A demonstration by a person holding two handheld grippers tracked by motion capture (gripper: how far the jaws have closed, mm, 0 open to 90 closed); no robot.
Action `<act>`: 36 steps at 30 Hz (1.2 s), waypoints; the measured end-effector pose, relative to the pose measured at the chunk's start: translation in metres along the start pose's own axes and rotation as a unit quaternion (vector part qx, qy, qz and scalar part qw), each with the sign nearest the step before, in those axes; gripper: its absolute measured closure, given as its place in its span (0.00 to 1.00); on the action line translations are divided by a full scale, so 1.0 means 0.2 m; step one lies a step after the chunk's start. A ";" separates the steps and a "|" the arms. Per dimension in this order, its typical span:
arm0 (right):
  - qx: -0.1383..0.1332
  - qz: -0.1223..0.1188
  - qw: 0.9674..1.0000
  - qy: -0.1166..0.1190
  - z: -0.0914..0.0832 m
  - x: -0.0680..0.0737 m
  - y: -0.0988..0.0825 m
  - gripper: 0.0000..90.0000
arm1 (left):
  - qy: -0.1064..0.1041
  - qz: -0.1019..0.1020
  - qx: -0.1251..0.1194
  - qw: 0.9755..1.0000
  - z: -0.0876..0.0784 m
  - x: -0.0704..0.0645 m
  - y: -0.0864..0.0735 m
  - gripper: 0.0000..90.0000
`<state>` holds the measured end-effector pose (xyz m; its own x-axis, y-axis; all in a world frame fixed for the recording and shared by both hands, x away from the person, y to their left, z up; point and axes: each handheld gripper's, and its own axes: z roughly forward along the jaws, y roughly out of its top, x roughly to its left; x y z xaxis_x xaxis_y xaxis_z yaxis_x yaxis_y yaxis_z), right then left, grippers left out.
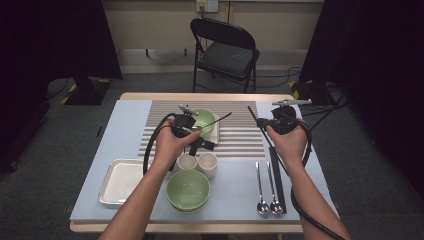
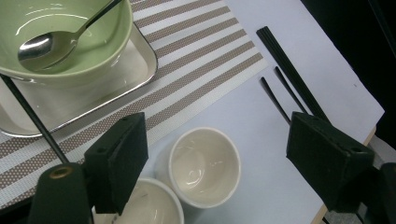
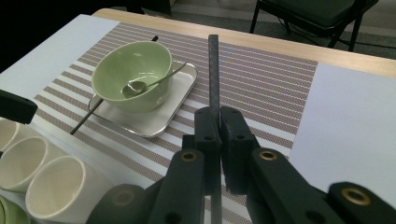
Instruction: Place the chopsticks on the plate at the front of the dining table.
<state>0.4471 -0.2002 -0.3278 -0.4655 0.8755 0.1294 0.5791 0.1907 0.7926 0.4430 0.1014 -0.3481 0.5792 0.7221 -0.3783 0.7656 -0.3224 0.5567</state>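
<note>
Between right tongs (image 3: 219, 135): one black chopstick (image 3: 214, 70), clamped, pointing up toward the chair. Below left tongs (image 2: 219, 158), jaws wide apart, nothing held: two white cups (image 2: 204, 164); green bowl (image 2: 65, 37) with spoon (image 2: 39, 46) just beyond.

A staged recording room, not a home: black curtains (image 1: 45, 40) flank a bare wall, cables (image 1: 280, 77) cross grey carpet (image 1: 60, 135), and a folding chair (image 1: 225, 50) stands empty. Beyond the jaws, a table (image 1: 200, 96) carries a striped mat (image 3: 261, 79).
</note>
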 end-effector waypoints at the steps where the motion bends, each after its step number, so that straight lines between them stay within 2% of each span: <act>1: 0.000 0.002 1.000 0.001 0.00 0.00 0.00 0.96 | -0.001 0.000 0.001 1.000 0.00 -0.01 0.00 0.23; 12: -0.003 0.002 1.000 0.012 0.02 0.04 0.02 0.96 | -0.017 0.003 -0.001 1.000 0.04 -0.07 0.04 0.22; 23: -0.004 0.001 1.000 0.019 0.03 0.07 0.04 0.96 | -0.020 0.002 0.000 1.000 0.07 -0.10 0.05 0.22; 30: -0.007 0.001 1.000 0.022 0.05 0.09 0.04 0.96 | -0.021 -0.008 -0.004 1.000 0.09 -0.12 0.05 0.22; 31: -0.008 0.002 1.000 0.023 0.05 0.09 0.04 0.96 | -0.023 -0.002 0.000 1.000 0.09 -0.12 0.06 0.22; 36: -0.007 0.000 1.000 0.028 0.06 0.11 0.05 0.96 | -0.025 -0.002 -0.001 1.000 0.11 -0.14 0.06 0.22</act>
<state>0.4499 -0.1745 -0.3242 -0.5021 0.8494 0.1625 0.5695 0.1833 0.8013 0.4426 0.0649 -0.3466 0.5890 0.6923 -0.4170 0.7675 -0.3175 0.5569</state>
